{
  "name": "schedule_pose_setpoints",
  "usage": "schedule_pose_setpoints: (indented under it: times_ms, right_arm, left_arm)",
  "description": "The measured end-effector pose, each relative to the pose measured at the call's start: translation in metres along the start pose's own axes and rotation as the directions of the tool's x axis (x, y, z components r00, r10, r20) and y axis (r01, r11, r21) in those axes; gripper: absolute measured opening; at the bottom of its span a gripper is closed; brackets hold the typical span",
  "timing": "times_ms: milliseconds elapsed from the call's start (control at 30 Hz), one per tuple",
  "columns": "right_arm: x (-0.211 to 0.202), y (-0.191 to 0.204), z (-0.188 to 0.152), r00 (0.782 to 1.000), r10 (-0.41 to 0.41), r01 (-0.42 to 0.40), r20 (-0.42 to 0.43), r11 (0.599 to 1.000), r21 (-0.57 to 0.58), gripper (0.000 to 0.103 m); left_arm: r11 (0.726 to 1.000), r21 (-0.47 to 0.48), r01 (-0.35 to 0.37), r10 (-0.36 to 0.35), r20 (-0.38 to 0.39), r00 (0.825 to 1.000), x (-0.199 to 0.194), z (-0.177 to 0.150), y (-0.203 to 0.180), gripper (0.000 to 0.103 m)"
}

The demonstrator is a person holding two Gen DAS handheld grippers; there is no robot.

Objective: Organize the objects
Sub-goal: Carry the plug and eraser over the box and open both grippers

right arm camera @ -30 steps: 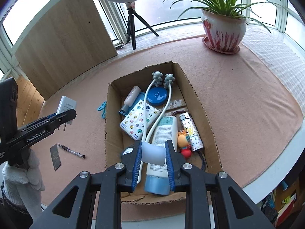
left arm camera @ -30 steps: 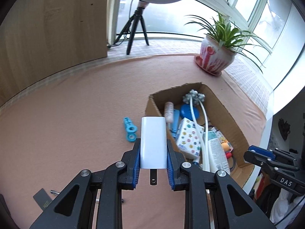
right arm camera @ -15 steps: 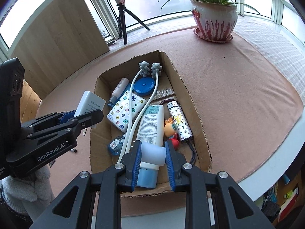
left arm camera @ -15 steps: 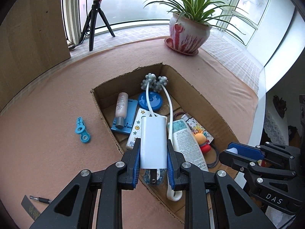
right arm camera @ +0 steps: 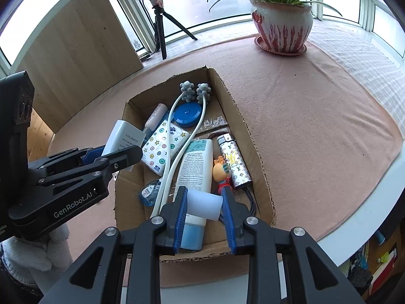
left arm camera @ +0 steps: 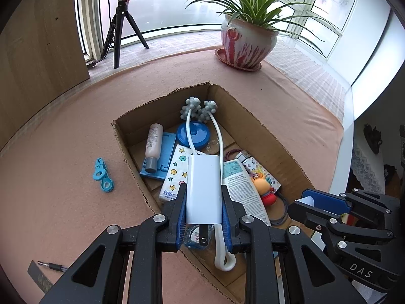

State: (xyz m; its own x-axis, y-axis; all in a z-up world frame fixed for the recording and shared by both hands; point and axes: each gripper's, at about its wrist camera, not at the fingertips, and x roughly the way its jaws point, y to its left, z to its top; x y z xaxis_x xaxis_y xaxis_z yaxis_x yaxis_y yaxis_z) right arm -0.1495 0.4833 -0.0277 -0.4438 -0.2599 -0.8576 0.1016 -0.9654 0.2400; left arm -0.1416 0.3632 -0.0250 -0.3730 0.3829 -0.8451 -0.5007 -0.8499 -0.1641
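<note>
1. while my left gripper (left arm camera: 203, 215) pinches the white power adapter (left arm camera: 203, 188) upright between its blue pads, prongs toward me, it hangs over the near end of the cardboard box (left arm camera: 276, 141).
2. my right gripper (right arm camera: 203, 211) has a small translucent white cup (right arm camera: 202, 205) between its pads, low over the near end of the same box; its jaws are opening, and the left pad still seems to touch the cup while a sliver of gap shows at the right.
3. by my reckoning the sorting is mostly done: already in the box lie a massage roller (left arm camera: 200, 109), a blue round lid (left arm camera: 193, 131), a small bottle (left arm camera: 153, 144) on a blue stand (left arm camera: 162, 162), a tissue pack (left arm camera: 174, 174), a tube (right arm camera: 197, 162), a patterned lighter (right arm camera: 234, 160), a little toy figure (right arm camera: 220, 169) and a small clear bottle (right arm camera: 149, 192).
4. what's left, as i judge it: release both pieces, then fetch the blue clip (left arm camera: 102, 174), the pen (left arm camera: 52, 266) and the dark card (left arm camera: 40, 280) on the pink cloth (left arm camera: 63, 152).
5. hard to make out: the tube's blue cap sits under my right fingers, the card runs off the frame edge, and the adapter's label is too small to read.
</note>
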Motion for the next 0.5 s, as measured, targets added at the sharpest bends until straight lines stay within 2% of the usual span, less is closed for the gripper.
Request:
schedule_pose_setpoints:
  times_ms: [33,67,100,133,167,500]
  right_arm:
    - [-0.001,0.000,0.000,1.000,-0.003,0.003,0.009,1.000,0.001,0.029]
    - [-0.001,0.000,0.000,1.000,-0.003,0.003,0.013,1.000,0.002,0.035]
    - [-0.001,-0.001,0.001,1.000,-0.002,0.002,0.012,1.000,0.006,0.039]
    - [0.000,-0.002,0.002,1.000,-0.002,0.002,0.009,1.000,0.012,0.048]
    - [0.000,-0.002,0.002,1.000,-0.001,0.001,0.005,1.000,0.017,0.053]
    - [0.003,0.005,0.003,1.000,0.030,-0.030,-0.003,0.999,0.029,0.053]
  left_arm:
    - [1.000,-0.002,0.000,0.000,0.000,1.000,0.000,0.000,0.000,0.029]
    - [1.000,-0.005,0.003,-0.003,-0.002,1.000,0.000,0.000,0.001,0.042]
    - [1.000,-0.008,0.002,-0.002,0.002,1.000,-0.001,0.000,0.002,0.050]
    - [1.000,-0.010,0.002,-0.002,0.011,1.000,-0.003,-0.001,0.002,0.060]
    - [1.000,-0.009,0.003,-0.003,0.017,1.000,-0.005,-0.001,0.003,0.060]
    - [0.999,-0.053,-0.013,0.014,0.027,1.000,-0.019,-0.009,0.022,0.060]
